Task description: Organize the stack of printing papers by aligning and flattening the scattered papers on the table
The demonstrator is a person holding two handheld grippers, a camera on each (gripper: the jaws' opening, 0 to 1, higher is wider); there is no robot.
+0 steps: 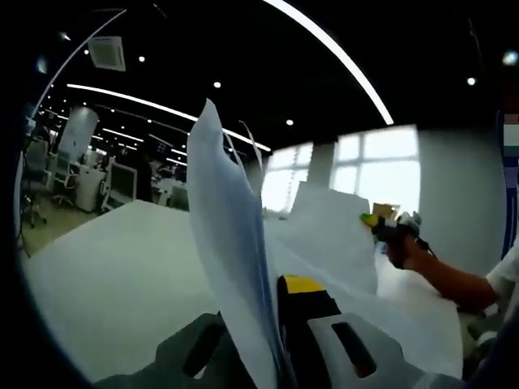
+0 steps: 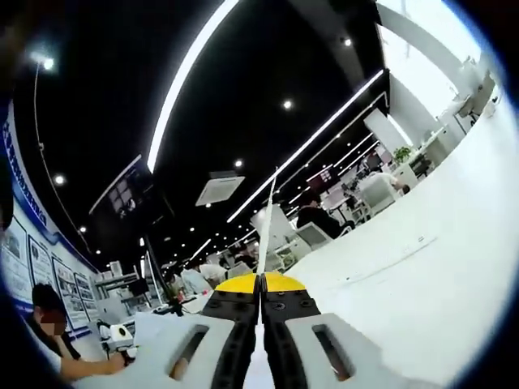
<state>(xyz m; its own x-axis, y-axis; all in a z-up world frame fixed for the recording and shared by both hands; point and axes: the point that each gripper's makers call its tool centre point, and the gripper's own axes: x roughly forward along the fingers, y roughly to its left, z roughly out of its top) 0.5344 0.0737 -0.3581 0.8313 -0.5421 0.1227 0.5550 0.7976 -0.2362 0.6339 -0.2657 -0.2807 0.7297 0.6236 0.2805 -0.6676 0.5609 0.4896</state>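
The left gripper [image 1: 272, 324] has its jaws clenched on a sheaf of papers [image 1: 231, 243] that stands upright, lifted off the white bench [image 1: 113, 275]. The right gripper [image 2: 261, 304] pinches a paper edge-on between its closed jaws, and appears in the left gripper view held by a hand [image 1: 405, 251].

papers: several sheets [image 1: 231, 267], exact number unclear, above the table | table: 1 [image 1: 122, 275] | grippers: 2, left gripper [image 1: 280, 340], right gripper [image 2: 261, 316] | people beyond the table: at least 2
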